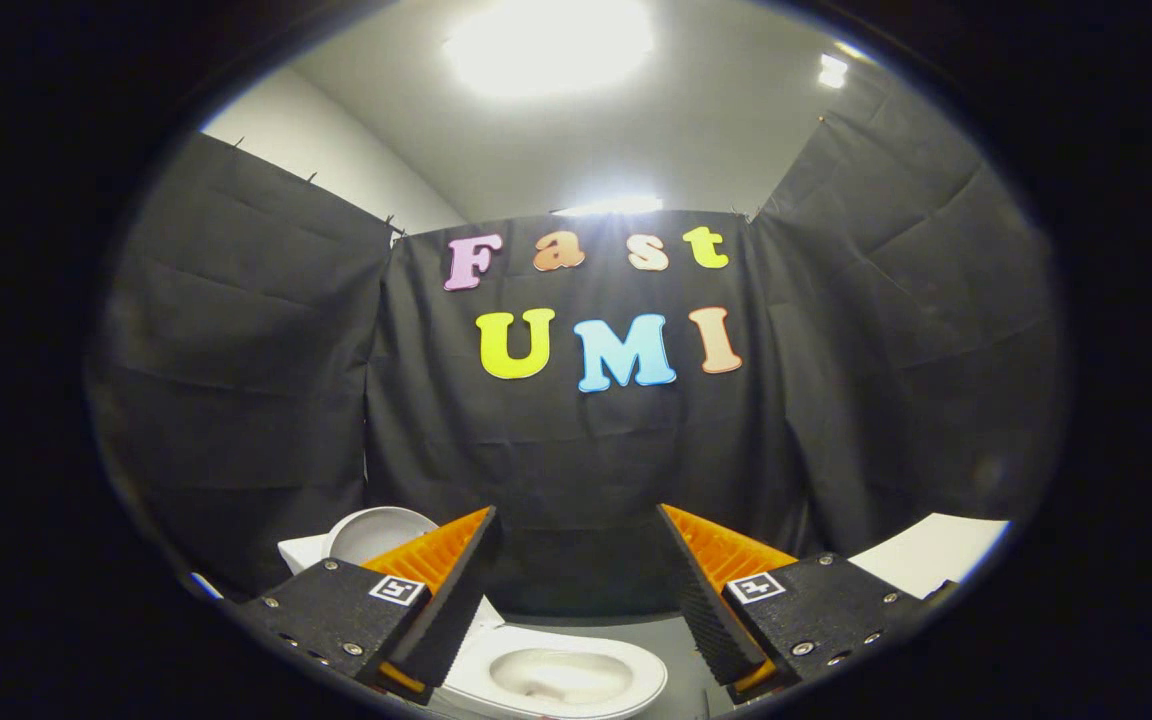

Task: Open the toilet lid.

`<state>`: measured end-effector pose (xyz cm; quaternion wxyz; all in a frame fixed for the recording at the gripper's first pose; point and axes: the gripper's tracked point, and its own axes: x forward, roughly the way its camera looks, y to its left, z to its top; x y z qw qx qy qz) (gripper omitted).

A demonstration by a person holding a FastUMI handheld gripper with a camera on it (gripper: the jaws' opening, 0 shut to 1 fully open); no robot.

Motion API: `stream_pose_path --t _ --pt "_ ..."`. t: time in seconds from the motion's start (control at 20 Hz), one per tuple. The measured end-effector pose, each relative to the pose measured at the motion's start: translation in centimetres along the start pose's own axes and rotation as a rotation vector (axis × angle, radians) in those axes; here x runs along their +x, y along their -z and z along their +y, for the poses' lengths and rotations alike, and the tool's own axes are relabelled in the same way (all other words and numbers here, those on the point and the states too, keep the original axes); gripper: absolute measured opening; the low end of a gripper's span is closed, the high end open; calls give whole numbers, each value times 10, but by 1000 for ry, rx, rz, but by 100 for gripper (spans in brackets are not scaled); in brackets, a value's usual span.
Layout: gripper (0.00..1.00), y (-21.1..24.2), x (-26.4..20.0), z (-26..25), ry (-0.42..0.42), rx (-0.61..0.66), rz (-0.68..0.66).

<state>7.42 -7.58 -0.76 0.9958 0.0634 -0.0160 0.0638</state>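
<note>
Gripper view is pointed across a small booth, with the toilet (556, 675) seen low down, below and between the two fingers. Its lid (376, 532) is seen raised at the far left, a rounded, smooth, pale shell standing up behind the left finger, which hides its lower right part. Just beside the lid, on the left, a pale squared edge of the cistern (298, 552) is glimpsed; little of it can be made out. The seat (651, 678) is shown as a glossy white oval ring around the open bowl, whose inside is blurred and softly shaded. The near edge of the seat is cut off, and its left side is covered by the left finger.

The gripper (576, 560) is held with its fingers spread wide apart, nothing being pinched between them. The fingers (451, 575) are wedge-shaped, with ribbed inner faces, and are mounted on flat blocks fastened with small screws; a square printed marker (396, 589) is carried on each block.

Beyond the toilet, a grey floor strip (681, 640) is visible. Creased, matte dark cloth (236, 350) is hung on the far, left and right sides. At the right, a flat white surface (936, 550) is partly seen, its shape being unclear. Bright ceiling lights (551, 45) are washed out above.
</note>
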Motion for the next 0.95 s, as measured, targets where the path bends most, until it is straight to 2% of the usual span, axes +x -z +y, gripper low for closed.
stream_pose_path --t 0.15,0.4,0.95 --pt "94 13 -8 -23 35 -9 27" --pt "94 23 -18 -32 82 5 65" --pt "94 32 -19 -21 80 4 79"
